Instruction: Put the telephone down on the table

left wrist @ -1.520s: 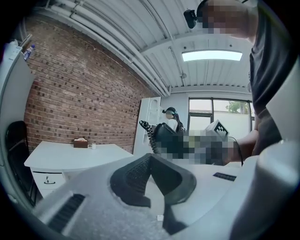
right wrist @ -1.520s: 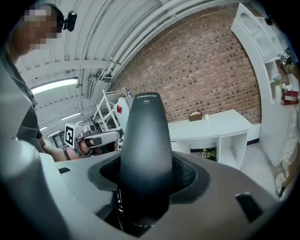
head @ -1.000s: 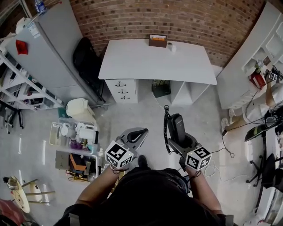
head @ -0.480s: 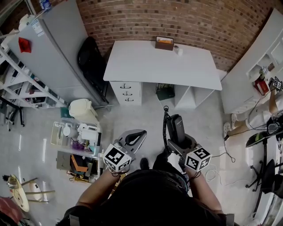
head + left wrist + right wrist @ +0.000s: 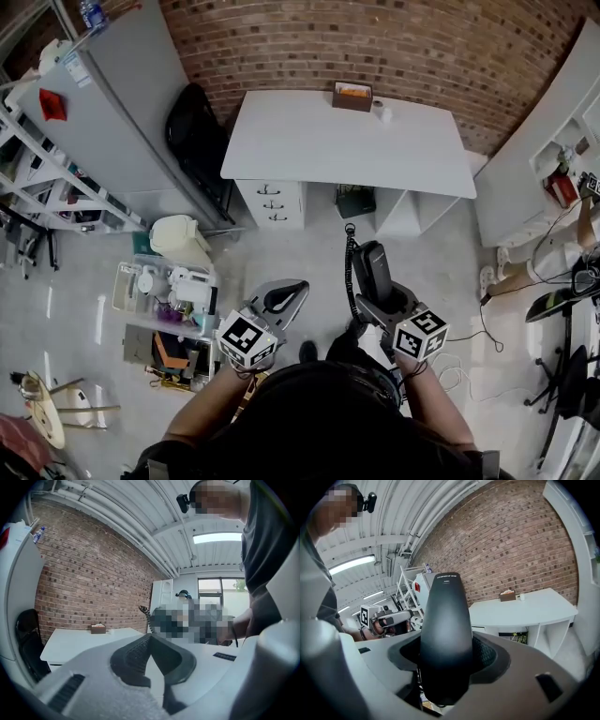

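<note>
lit: bright, ceiling strip (image 5: 218, 537) | fisheye warp @ edges | foregrnd soft

A white table (image 5: 347, 141) bears a brown box (image 5: 352, 96) and a small white cup (image 5: 385, 114).

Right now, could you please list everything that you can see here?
table: one, white, against the brick wall
box: one, brown, on the table's far edge
cup: one, white, beside the box
chair: one, black, left of the table
cabinet: one, grey, far left
crate: one, clear, on the floor at left
telephone: one, black, with coiled cord, in the right claw
left claw: one, grey, shut, empty
right claw: one, grey, shut on the telephone
</note>
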`<state>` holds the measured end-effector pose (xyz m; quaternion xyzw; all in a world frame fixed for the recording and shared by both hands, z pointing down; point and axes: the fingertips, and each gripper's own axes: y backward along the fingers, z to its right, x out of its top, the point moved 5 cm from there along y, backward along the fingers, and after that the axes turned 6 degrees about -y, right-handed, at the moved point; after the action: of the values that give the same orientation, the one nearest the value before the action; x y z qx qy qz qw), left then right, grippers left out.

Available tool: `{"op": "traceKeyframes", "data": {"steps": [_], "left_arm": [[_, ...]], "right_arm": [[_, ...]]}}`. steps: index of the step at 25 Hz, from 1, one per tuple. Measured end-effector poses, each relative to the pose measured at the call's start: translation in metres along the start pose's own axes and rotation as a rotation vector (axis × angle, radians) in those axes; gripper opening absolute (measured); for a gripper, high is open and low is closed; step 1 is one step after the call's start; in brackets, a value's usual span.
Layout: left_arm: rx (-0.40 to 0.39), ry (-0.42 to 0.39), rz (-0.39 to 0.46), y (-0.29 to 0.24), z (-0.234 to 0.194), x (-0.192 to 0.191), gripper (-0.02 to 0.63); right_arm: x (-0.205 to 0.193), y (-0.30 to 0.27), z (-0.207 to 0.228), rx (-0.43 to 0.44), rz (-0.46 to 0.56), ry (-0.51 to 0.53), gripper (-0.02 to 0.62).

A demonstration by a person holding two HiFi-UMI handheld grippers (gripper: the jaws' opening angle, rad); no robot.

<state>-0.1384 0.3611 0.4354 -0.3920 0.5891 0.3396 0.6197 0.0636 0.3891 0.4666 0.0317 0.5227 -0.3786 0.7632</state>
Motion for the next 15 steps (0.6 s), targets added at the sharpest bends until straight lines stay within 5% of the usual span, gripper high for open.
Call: {"op": "traceKeyframes", "data": {"steps": [15], "left_arm": [[-0.031, 0.001, -0.051, -0.156, -0.016, 0.008, 0.008]], "right_arm": [[0.060, 0.016, 0.139, 0.000, 0.009, -0.030, 0.270]]}}
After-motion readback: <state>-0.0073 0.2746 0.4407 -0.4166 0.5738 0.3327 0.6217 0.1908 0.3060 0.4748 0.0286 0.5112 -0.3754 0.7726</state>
